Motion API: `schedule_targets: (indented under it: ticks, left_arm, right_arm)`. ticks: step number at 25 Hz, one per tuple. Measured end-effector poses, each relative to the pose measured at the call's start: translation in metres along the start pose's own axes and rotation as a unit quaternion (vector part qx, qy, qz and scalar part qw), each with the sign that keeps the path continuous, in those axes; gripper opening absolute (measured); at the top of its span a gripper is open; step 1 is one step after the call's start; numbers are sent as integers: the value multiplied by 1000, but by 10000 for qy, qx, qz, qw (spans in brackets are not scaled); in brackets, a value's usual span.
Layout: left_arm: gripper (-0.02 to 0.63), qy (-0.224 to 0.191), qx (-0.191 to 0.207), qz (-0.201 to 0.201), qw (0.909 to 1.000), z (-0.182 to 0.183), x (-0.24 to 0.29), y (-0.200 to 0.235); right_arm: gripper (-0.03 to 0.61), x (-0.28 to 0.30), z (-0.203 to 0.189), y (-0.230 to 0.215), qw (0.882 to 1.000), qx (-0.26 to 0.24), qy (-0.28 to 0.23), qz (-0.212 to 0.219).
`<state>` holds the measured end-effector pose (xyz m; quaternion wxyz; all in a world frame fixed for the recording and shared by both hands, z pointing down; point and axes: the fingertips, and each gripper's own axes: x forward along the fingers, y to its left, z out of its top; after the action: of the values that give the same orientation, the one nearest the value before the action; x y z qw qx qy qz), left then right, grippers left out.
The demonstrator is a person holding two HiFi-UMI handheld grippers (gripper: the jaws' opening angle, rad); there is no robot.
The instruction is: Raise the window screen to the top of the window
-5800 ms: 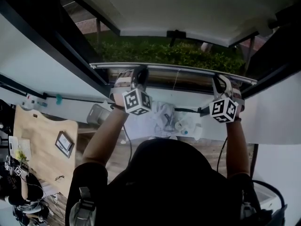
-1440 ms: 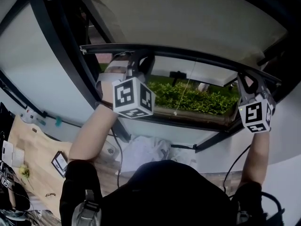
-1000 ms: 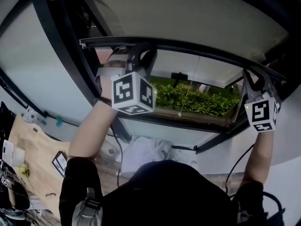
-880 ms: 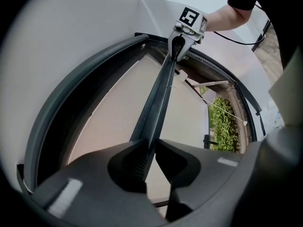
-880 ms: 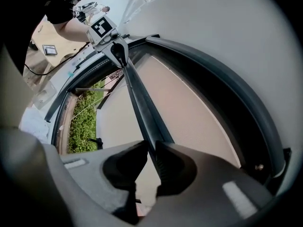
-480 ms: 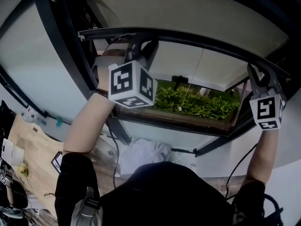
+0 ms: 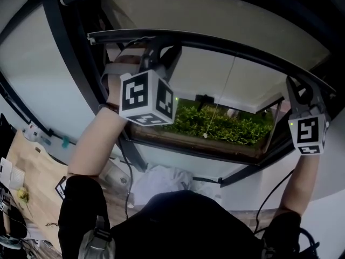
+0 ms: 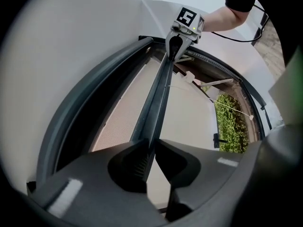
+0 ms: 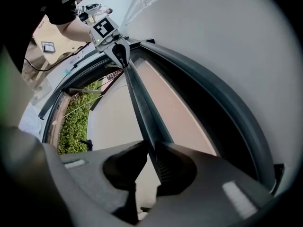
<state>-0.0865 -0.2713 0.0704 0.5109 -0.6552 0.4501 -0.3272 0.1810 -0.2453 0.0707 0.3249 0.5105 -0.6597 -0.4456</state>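
The window screen is a beige mesh ending in a dark bottom bar that runs across the window high overhead. My left gripper is shut on the bar near its left end, its marker cube hanging below. My right gripper is shut on the bar's right end. In the left gripper view the jaws pinch the bar, with the right gripper at its far end. In the right gripper view the jaws pinch the bar, and the left gripper shows at its far end.
Dark window frame posts stand at both sides. A pull cord with a bead hangs from the bar. A green hedge shows through the opening. A wooden table with small items lies low at the left.
Both grippers have gone up with the bar held between them. The opening under the bar has grown taller, and more hedge and sill show below it.
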Motion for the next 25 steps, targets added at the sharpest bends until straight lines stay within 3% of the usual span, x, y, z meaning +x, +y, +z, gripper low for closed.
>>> schedule_targets:
  ticks: [7,12,25]
  left_arm:
    - [48,-48,-25,136,9999,5,1,27]
    - [48,69,-82,-195,9998,8,2,34]
    - [46,136,62,-161,9998,23,0,74]
  right_arm:
    - [52,2,14,-25,9998,-118,-32,-151]
    - [52,2,17,-33,9999,-75,-53,58]
    - [51,-2,32,-70,9997,-113,76,202]
